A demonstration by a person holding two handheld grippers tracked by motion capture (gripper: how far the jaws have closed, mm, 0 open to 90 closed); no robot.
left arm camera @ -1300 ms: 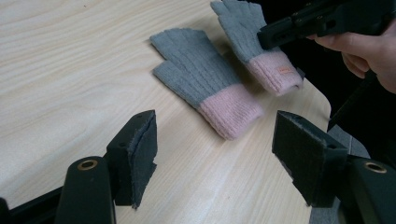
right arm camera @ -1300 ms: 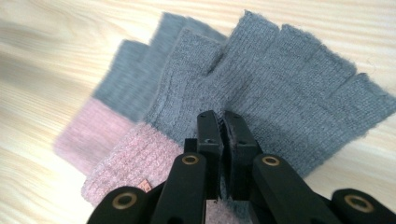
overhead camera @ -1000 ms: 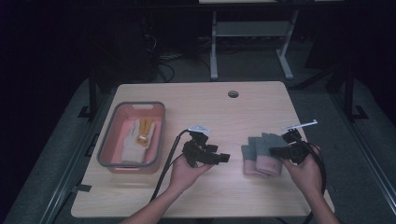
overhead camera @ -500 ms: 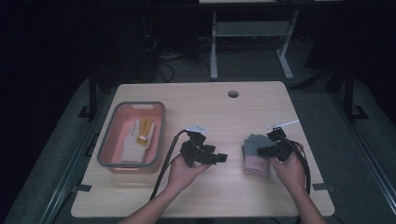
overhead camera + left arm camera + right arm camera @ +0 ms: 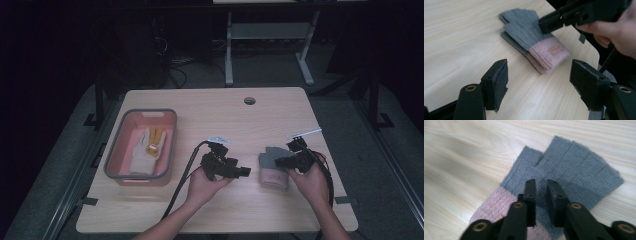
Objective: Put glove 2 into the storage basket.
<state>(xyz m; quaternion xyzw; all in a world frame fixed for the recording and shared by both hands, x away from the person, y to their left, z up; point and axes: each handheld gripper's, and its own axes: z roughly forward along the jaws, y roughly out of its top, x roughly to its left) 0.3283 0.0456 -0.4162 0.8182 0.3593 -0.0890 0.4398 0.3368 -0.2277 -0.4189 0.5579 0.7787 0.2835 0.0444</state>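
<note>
Gloves (image 5: 273,169) right of bin (image 5: 113,159)

Grey-pink glove pair (image 5: 534,45) flat on table (image 5: 461,37), right claw (image 5: 546,23) above.

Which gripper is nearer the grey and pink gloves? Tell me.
Right. The right gripper hangs directly over the gloves, its jaws having just parted slightly, nothing between them. The left gripper lies beside them, open, apart.

A dim lab or workroom: beyond the right gripper (image 5: 280,161) a bare wooden table (image 5: 210,107) with a cable hole (image 5: 249,100), then metal desk legs (image 5: 229,50) and loose cables (image 5: 172,67).
</note>
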